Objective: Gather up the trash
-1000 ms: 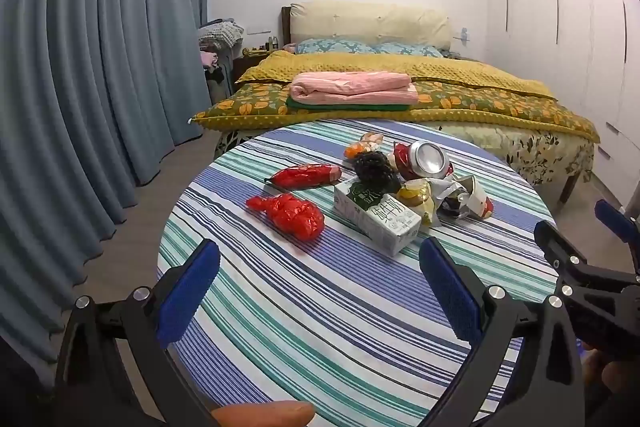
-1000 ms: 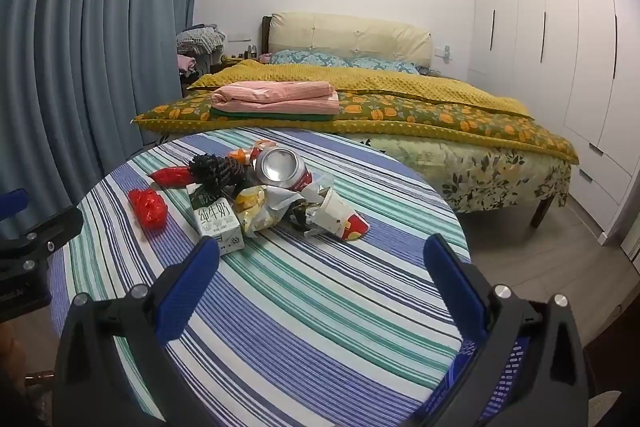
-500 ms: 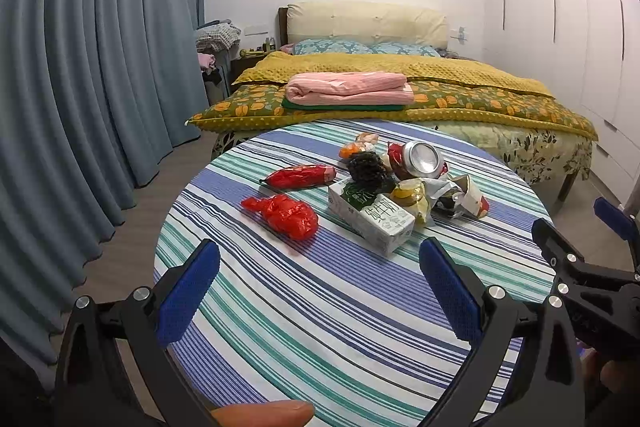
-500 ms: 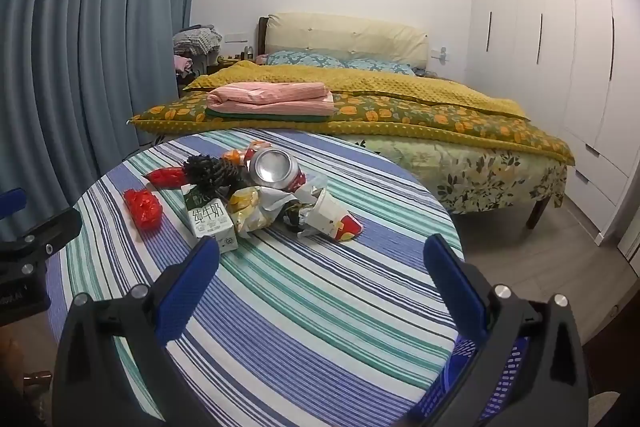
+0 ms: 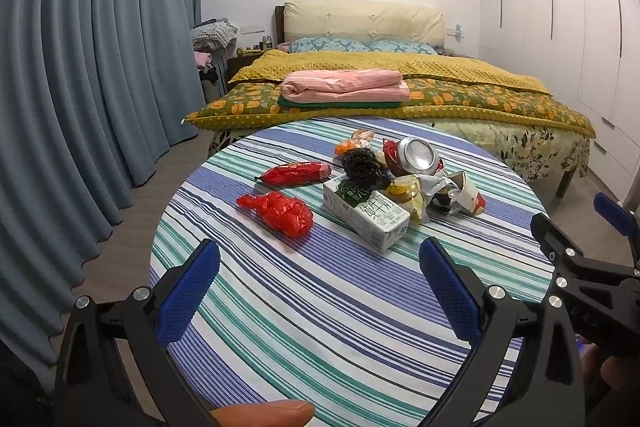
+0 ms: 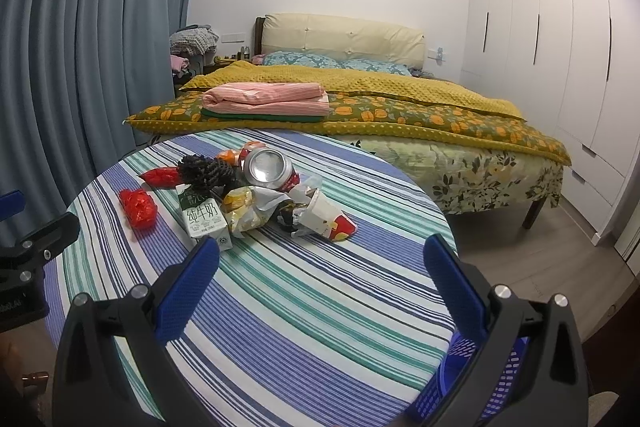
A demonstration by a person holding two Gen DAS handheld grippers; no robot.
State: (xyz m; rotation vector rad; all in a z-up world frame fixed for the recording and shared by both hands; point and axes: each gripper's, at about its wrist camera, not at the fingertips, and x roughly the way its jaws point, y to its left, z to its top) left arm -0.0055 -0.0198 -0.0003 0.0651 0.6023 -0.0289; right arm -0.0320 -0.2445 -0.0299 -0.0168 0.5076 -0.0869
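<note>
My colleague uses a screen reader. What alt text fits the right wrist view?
Open right gripper hovers over a round striped table holding a trash pile: milk carton, crushed can, paper cup, red wrappers. Bed behind, blue basket below the table's edge.

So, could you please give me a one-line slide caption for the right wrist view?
Open right gripper above the striped table, facing a trash pile: milk carton, crushed can, paper cup.
</note>
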